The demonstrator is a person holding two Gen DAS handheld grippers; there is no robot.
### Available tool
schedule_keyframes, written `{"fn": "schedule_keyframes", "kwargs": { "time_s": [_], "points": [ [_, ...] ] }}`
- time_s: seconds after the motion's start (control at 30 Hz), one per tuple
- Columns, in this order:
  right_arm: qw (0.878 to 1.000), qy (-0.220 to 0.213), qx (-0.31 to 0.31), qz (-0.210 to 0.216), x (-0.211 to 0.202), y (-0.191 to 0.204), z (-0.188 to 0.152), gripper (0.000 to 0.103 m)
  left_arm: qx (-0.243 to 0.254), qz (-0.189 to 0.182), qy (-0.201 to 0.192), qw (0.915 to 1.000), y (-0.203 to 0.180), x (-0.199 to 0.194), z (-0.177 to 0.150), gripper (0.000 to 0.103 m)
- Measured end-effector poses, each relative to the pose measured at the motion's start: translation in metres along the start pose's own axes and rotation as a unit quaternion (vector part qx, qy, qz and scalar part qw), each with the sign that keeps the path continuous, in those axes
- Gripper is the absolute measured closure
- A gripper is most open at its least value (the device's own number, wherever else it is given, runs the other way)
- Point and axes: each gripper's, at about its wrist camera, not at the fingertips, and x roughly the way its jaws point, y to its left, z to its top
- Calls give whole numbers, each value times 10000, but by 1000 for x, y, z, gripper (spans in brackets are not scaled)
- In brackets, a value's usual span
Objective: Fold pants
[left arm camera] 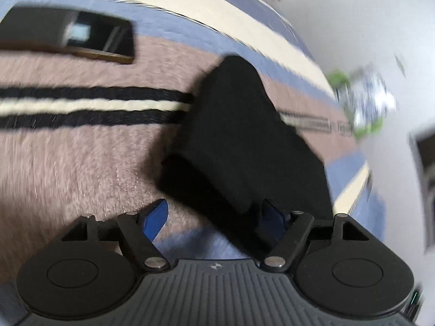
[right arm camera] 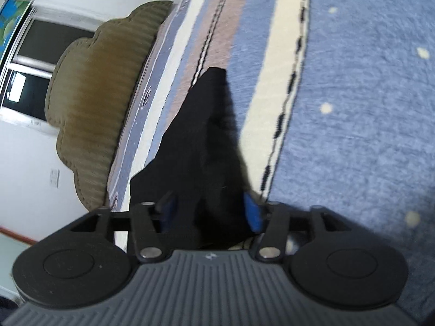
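The black pants [left arm camera: 244,146] lie as a folded dark bundle on a striped blanket [left arm camera: 81,163]. In the left wrist view my left gripper [left arm camera: 214,220] stands wide open; its blue left finger [left arm camera: 155,220] is over bare blanket and its right finger is under the edge of the cloth. In the right wrist view the pants [right arm camera: 201,149] run up from between the blue fingers [right arm camera: 252,217] of my right gripper [right arm camera: 209,214], which is open with the cloth lying between the jaws. Both views are motion-blurred.
The blanket [right arm camera: 353,108] has blue, cream, mauve and black stripes. An olive scalloped cushion [right arm camera: 100,100] stands at the bed's far end by a white wall and dark window [right arm camera: 30,87]. A dark rectangular object [left arm camera: 73,35] lies on the blanket at upper left.
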Motion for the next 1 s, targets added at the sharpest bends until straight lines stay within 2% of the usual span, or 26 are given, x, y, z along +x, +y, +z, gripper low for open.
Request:
{"fn": "schedule_keyframes", "kwargs": {
  "time_s": [0.03,0.07,0.17,0.2,0.23,0.33,0.4,0.53,0.63,0.73,0.87,0.93,1.0],
  "points": [
    [10000,-6,-42,-5,0,4,-2,36,-363,-40,-132,9992,5,1,0,27],
    [9999,-4,-138,-42,0,9,-4,35,-639,-84,-235,9976,8,2,1,27],
    [9985,-88,-404,-363,3,19,-9,38,-1102,-173,-430,9928,11,3,3,28],
    [9980,-148,-415,-450,4,20,-10,48,-1219,-220,-451,9913,13,2,4,33],
    [9974,-187,-429,-540,2,21,-11,63,-1300,-262,-446,9902,15,2,7,44],
    [9969,-279,-319,-664,-3,13,-9,78,-1545,-436,-333,9865,30,2,12,65],
    [9968,-356,-319,-637,-9,10,-10,82,-1713,-624,-183,9831,41,4,15,69],
    [9961,-389,-461,-644,-15,13,-14,85,-1442,-696,-117,9870,35,2,19,75],
    [9956,-380,-533,-666,-18,18,-14,87,-1107,-657,-54,9917,25,-4,21,76],
    [9951,-469,-577,-652,-28,19,-14,90,-976,-409,109,9943,21,-3,18,76],
    [9938,-572,-555,-775,-39,9,-15,93,-68,-70,22,10000,6,-4,13,73],
    [9907,-548,-691,-1036,-34,6,-16,95,68,-21,14,10000,2,-5,16,70],
    [9907,-505,-587,-1115,-31,3,-15,92,330,43,-178,9993,0,-16,19,69]
  ]
}}
